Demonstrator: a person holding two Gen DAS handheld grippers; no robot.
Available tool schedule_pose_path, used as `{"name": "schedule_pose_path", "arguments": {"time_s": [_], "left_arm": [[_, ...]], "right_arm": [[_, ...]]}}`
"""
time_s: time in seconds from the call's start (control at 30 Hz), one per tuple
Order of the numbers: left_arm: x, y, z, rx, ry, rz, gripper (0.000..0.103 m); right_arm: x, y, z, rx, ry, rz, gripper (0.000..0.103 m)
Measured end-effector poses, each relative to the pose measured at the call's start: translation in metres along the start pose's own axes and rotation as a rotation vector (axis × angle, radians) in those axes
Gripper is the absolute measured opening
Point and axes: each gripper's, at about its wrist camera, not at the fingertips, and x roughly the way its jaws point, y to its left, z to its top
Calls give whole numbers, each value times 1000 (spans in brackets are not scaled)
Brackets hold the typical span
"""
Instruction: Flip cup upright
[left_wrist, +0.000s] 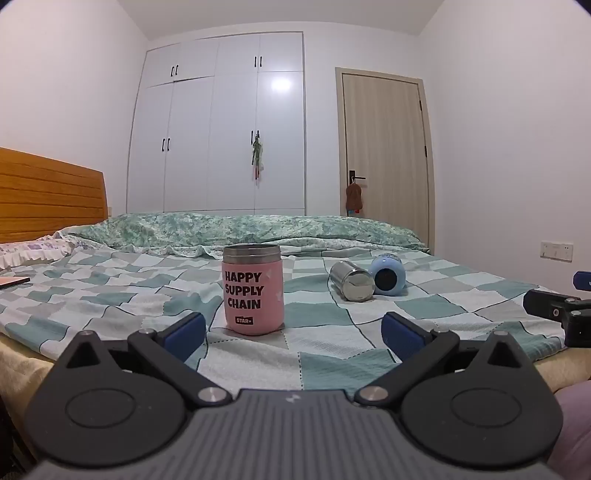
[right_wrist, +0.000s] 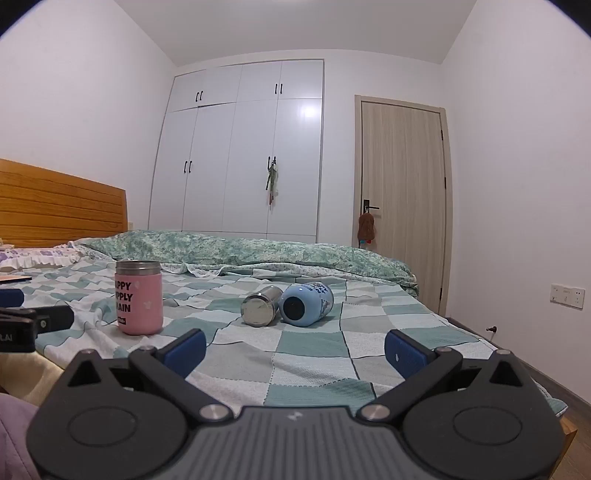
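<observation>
A pink cup (left_wrist: 253, 290) with black lettering and a steel rim stands upright on the checked bedspread; it also shows in the right wrist view (right_wrist: 139, 297). A steel cup (left_wrist: 352, 280) lies on its side beside a light blue cup (left_wrist: 388, 274), also on its side; both show in the right wrist view, steel (right_wrist: 259, 304) and blue (right_wrist: 305, 304). My left gripper (left_wrist: 293, 332) is open and empty, just short of the pink cup. My right gripper (right_wrist: 295, 349) is open and empty, short of the two lying cups.
The bed (left_wrist: 110, 295) has a folded green quilt (left_wrist: 240, 229) along its far side and a wooden headboard (left_wrist: 48, 192) at the left. A white wardrobe (left_wrist: 218, 129) and a door (left_wrist: 384, 147) stand behind. The other gripper shows at the right edge (left_wrist: 561, 310).
</observation>
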Motion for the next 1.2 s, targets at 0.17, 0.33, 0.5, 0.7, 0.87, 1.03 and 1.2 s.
{"name": "schedule_pose_path", "arguments": {"time_s": [0.17,0.33,0.5,0.7,0.87,1.03,1.2], "left_arm": [[-1,-1,0,0,1,1,103],[0,0,0,-2,1,1,103],[2,-1,-3,4,-2,0,103],[1,-2,-2,5,-1,1,103],[0,-3,-1,5,1,0,103],[0,-3,-1,5,1,1,103],[0,-3,-1,4,1,1,103]], "right_arm": [[0,0,0,-1,2,0,103],[1,0,0,0,2,0,103],[1,0,0,-1,3,0,103],[1,1,0,-1,4,0,103],[1,0,0,-1,4,0,103],[1,0,0,-1,4,0,103],[1,0,0,-1,5,0,103]]}}
